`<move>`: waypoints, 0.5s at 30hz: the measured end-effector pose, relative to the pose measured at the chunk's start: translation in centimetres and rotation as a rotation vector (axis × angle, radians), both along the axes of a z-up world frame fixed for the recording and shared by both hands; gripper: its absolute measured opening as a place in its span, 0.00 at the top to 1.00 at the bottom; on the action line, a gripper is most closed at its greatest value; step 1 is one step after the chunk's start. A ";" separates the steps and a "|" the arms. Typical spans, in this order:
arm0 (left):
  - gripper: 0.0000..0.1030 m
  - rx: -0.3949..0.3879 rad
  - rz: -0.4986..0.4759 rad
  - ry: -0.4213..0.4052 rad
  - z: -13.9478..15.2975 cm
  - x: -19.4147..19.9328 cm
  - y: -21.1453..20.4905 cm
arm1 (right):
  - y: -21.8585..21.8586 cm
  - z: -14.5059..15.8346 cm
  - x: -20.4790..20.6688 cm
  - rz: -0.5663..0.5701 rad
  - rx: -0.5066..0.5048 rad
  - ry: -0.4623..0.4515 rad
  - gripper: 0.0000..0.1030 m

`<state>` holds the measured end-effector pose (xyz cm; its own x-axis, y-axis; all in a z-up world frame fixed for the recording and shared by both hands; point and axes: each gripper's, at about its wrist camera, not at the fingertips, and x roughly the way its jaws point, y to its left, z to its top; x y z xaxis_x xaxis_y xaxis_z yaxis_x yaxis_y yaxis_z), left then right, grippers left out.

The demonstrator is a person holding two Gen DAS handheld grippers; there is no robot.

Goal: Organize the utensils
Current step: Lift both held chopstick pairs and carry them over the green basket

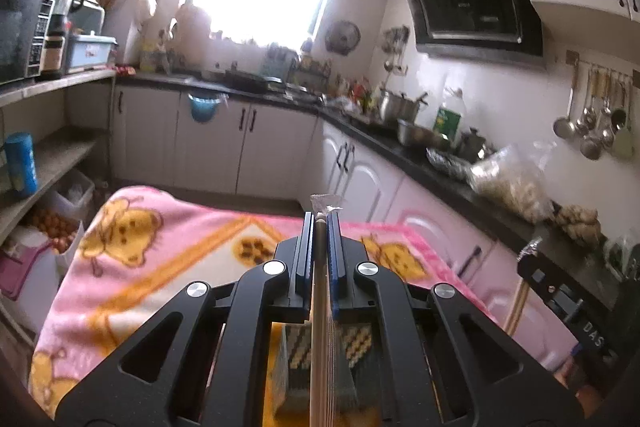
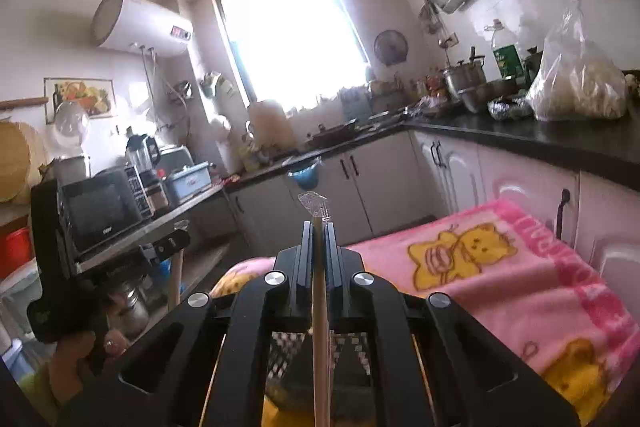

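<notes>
Across the near foreground: pink bear-print blanket draped over a low surface, white kitchen cabinets and a dark worktop running behind it and along the right.

Under both grippers on the blanket sits a checkered woven container, black and yellow pattern, only partly visible through the gripper frames. Could be a utensil holder, view is too blocked to say.

Left hand-held gripper: jaws clamped on a pale wooden stick, looks like a chopstick, running up between the fingers, with a bit of clear plastic wrap poking out past the tips. Stick's lower end drops toward the container.

Right hand-held gripper: same state, jaws closed on a second wooden stick, clear wrapper tip sticking out above the fingers.

Right wrist view also catches the left unit at far left, held by a hand, stick hanging below it. Both grippers raised above the blanket, near each other.
</notes>
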<state>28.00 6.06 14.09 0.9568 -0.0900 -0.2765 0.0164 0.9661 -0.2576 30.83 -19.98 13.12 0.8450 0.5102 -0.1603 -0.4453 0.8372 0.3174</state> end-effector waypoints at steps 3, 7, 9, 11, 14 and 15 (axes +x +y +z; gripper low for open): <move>0.99 0.000 0.036 -0.037 0.5 1.0 -0.1 | -0.2 0.6 1.0 -0.021 0.019 -0.028 0.95; 0.99 -0.015 0.066 -0.103 1.2 1.9 0.0 | -0.6 1.5 2.0 -0.060 0.047 -0.076 0.95; 0.99 -0.029 0.075 -0.137 1.7 2.3 0.1 | -0.7 1.9 2.3 -0.073 0.060 -0.101 0.95; 0.99 -0.048 0.079 -0.168 2.1 2.5 0.1 | -0.9 2.3 2.7 -0.092 0.073 -0.121 0.95; 0.99 -0.037 0.095 -0.222 2.4 2.6 -0.3 | -0.9 2.5 3.0 -0.125 0.073 -0.157 0.95; 0.98 -0.024 0.111 -0.249 2.3 2.6 -0.5 | -0.8 2.5 3.1 -0.131 0.072 -0.164 0.95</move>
